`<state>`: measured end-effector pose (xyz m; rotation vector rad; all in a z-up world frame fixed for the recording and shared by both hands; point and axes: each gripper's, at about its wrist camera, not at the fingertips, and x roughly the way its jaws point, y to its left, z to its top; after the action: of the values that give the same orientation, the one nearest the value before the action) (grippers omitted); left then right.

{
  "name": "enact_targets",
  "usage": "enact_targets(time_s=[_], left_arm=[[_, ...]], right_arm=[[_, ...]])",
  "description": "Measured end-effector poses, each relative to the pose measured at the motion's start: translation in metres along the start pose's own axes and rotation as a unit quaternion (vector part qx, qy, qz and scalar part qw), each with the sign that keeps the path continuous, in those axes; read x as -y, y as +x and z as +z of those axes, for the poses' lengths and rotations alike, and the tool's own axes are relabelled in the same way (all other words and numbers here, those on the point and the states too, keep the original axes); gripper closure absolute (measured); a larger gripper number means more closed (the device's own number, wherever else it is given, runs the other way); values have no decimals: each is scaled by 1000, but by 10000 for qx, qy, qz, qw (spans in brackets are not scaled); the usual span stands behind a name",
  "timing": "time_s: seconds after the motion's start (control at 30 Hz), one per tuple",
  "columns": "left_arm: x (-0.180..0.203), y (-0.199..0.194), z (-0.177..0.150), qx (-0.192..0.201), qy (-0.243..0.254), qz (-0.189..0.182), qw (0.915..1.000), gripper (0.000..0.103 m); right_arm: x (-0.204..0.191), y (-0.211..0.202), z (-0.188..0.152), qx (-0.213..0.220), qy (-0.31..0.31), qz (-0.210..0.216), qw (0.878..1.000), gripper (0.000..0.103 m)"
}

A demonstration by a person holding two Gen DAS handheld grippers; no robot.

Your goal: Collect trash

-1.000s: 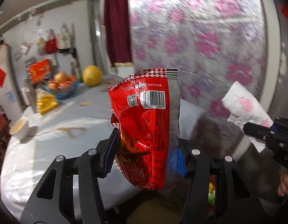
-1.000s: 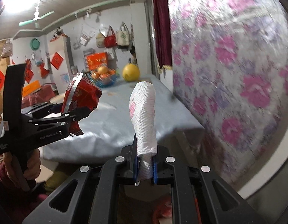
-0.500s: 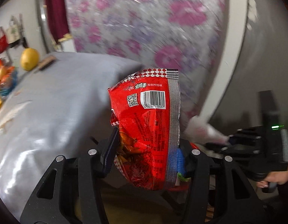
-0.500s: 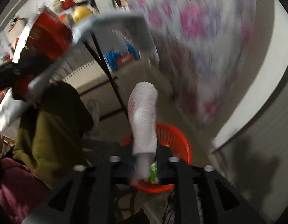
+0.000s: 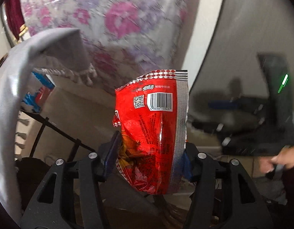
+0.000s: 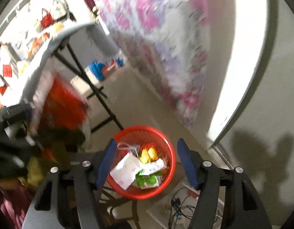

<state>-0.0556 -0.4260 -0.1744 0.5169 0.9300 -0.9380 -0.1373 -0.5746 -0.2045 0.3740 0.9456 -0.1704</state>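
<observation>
My left gripper (image 5: 149,152) is shut on a red snack bag (image 5: 156,129) with a barcode and holds it upright in the air; the bag also shows blurred at the left of the right wrist view (image 6: 64,103). My right gripper (image 6: 147,158) is open and empty, right above a red mesh trash basket (image 6: 166,185) on the floor. A white tissue with pink print (image 6: 126,169) lies in the basket on green and yellow wrappers. My right gripper also shows blurred at the right of the left wrist view (image 5: 242,129).
A folding table with a grey cloth (image 6: 74,32) and black legs (image 6: 93,87) stands left of the basket. A flowered curtain (image 6: 156,28) hangs behind. A blue and red box (image 6: 101,68) sits on the floor. Cables (image 6: 177,204) lie near the basket.
My right gripper swung down over the red basket, opened and let go of the white tissue, which now lies in the basket. My left gripper tilted downward, still holding the snack bag.
</observation>
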Motion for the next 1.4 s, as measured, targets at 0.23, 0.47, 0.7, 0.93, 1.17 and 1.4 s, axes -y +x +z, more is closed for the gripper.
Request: enact_targets(time_s=[0.23,0.47,0.7,0.93,1.17,1.4], left_arm=[[8,7,0,-71,137,29,9999,25],[1,1,-5,-20,37,224,9997,20],[-9,7,-14,-224,-85,460,9987,20],[-19,15,-26,-514,-270,485,9971,16],[-13,23,-32,-718,-141,461,9963,12],[-16,27,-35,-784,-219,452,9957,11]], right_arm=[[-4,-13,4,171,-56,63,9998,37],[-20,-10,-1,-10,-313,45,9995,35],[-23,5,-22,-550,-492,-194,9971,30],[-22,11,-40,-1000,-660,-419,9919,18],[-32,23,-48,-1285,-825,-461,9872,15],[-39,24,-51,-1295,-1044,-604,9842,10]])
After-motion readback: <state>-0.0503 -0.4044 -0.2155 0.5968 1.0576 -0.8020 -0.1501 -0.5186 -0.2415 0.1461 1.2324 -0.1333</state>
